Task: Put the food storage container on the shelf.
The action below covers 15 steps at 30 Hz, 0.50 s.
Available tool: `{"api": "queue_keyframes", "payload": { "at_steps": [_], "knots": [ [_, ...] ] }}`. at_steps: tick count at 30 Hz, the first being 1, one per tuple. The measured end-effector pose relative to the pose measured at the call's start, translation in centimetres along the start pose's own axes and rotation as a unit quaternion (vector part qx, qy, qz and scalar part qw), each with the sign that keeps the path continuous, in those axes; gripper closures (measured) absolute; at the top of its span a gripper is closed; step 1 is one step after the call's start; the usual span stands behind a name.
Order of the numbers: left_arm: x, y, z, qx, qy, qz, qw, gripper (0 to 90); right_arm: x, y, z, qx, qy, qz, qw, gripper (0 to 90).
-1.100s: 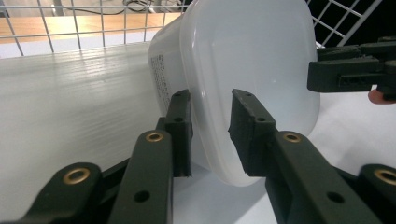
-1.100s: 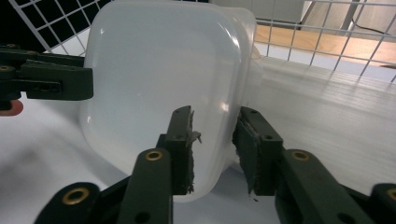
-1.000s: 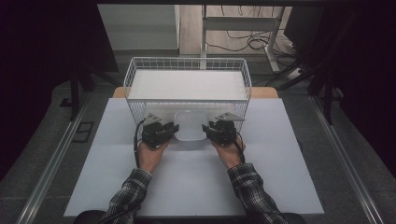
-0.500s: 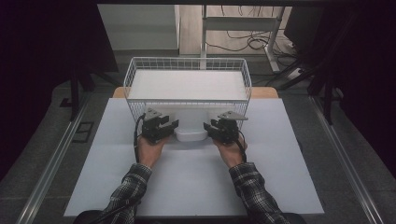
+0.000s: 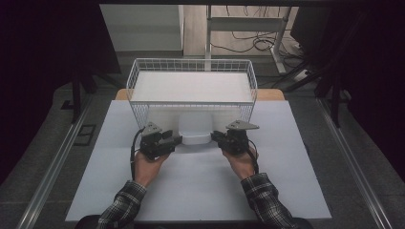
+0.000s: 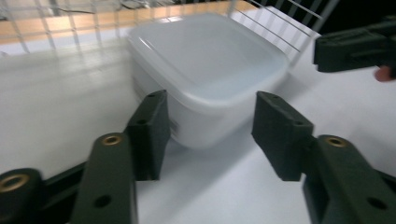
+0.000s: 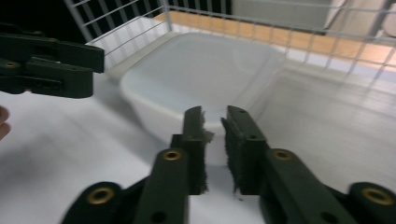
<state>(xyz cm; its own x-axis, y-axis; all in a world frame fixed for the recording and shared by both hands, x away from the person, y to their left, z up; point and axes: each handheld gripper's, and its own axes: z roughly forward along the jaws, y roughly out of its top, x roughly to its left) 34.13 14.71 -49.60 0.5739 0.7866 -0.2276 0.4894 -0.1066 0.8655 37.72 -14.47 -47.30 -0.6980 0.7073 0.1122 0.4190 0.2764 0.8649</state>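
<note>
With our right claw (image 7: 215,122) nearly shut beside the tub (image 5: 195,130) and our left claw (image 6: 210,128) half open, empty, we risk pushing it away.

Plaid flannel sleeves (image 5: 122,207) meet black claws with brass-ringed screws, grey three-cornered plates and trailing black cables.

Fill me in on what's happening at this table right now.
A person holds a gripper in each hand, one on either side of a white plastic container that sits on the white table, right against the front of a white wire basket. The left gripper stands open, its jaws having just widened, with a corner of the container between them, unpressed. The right gripper has just been closing; its jaws stand nearly together at the container's rim. Whether they pinch it I cannot tell.
</note>
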Motion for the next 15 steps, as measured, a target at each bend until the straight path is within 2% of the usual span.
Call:
{"api": "queue_keyframes", "payload": {
  "at_steps": [2,5,6,7,8,10,15],
  "knots": [
    [-0.7,-0.7,-0.5,0.009,-0.015,0.007,0.9998,45.8,0.5,-0.4,-0.2,0.004,0.015,-0.009,0.9998,87.8],
    [-1.1,-1.3,-1.0,0.014,-0.019,0.014,0.9996,36.6,0.8,-0.6,-0.1,0.010,0.025,-0.013,0.9996,88.6],
    [-1.3,-1.9,-1.6,0.010,-0.026,0.018,0.9994,31.0,1.3,-0.7,0.1,0.014,0.031,-0.024,0.9991,88.7],
    [-1.3,-1.9,-1.6,0.010,-0.026,0.018,0.9994,27.3,1.3,-0.7,0.1,0.014,0.031,-0.024,0.9991,88.7],
    [-1.4,-2.2,-2.1,0.006,-0.031,0.022,0.9992,27.3,1.4,-0.7,0.2,0.015,0.032,-0.027,0.9990,88.7],
    [-1.5,-2.9,-3.0,0.002,-0.042,0.023,0.9989,19.0,2.0,-0.8,0.8,0.020,0.038,-0.034,0.9985,88.6],
    [-1.7,-3.7,-3.9,0.009,-0.038,0.020,0.9991,12.5,2.6,-1.2,2.0,0.034,0.049,-0.037,0.9975,88.6]
  ]
}}
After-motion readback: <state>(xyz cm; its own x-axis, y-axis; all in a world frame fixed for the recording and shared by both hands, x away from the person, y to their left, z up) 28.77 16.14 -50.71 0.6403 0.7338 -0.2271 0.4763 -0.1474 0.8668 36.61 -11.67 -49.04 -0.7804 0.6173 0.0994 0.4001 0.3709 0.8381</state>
